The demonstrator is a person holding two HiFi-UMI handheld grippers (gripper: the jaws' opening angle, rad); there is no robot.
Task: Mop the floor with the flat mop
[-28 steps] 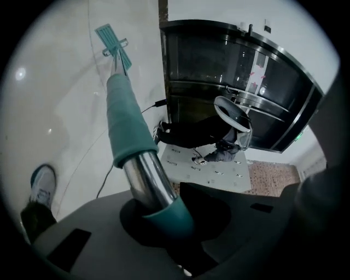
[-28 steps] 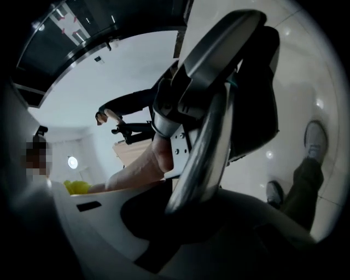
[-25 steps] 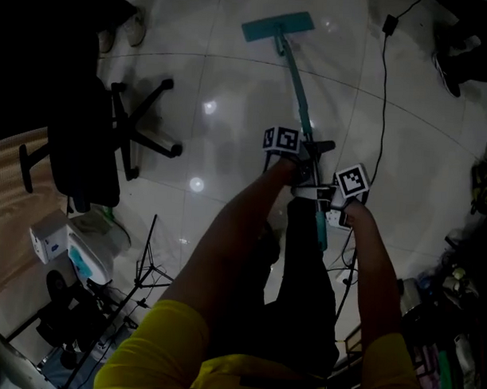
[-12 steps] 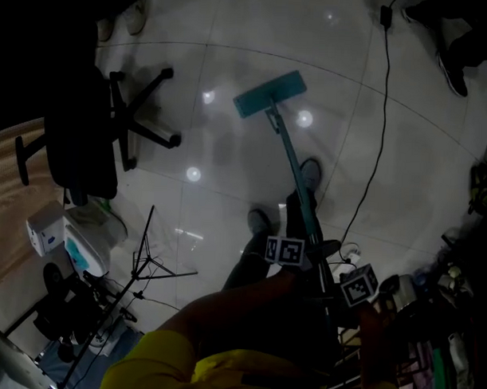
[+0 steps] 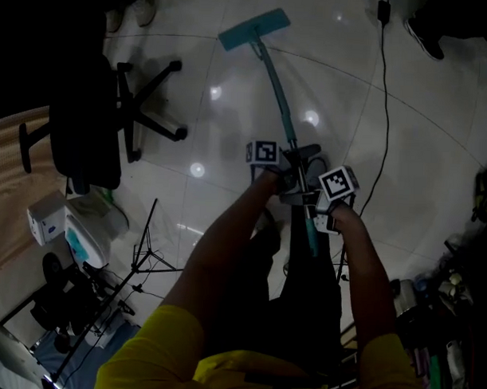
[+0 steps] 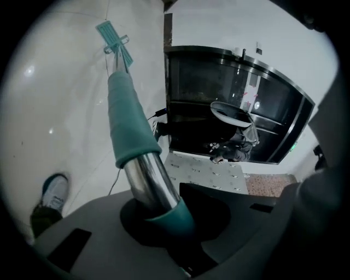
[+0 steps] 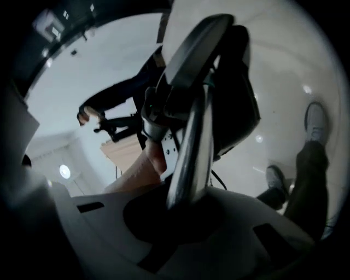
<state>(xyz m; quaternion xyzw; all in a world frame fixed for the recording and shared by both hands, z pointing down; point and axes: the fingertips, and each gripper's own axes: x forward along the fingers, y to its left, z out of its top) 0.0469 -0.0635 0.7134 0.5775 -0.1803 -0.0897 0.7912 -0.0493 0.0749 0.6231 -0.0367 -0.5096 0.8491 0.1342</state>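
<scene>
The flat mop has a teal head (image 5: 253,28) lying on the glossy white floor at the top of the head view, and a long pole (image 5: 276,93) running back to my hands. My left gripper (image 5: 283,169) is shut on the pole higher up, where metal meets a teal sleeve (image 6: 131,123). My right gripper (image 5: 316,207) is shut on the pole's metal part (image 7: 191,147) just behind it, near the teal end grip (image 5: 311,235). In the left gripper view the mop head (image 6: 113,39) shows far off.
A black office chair (image 5: 90,128) stands at the left. A black cable (image 5: 382,115) runs across the floor at the right. A folding stand (image 5: 145,258) and white boxes (image 5: 67,223) are at lower left, clutter at lower right. My shoes (image 7: 317,123) stand under the pole.
The mop head was pulled back toward me half a second ago and is now pushed far forward again, a little further left than a second ago. Both grippers moved out with the pole.
</scene>
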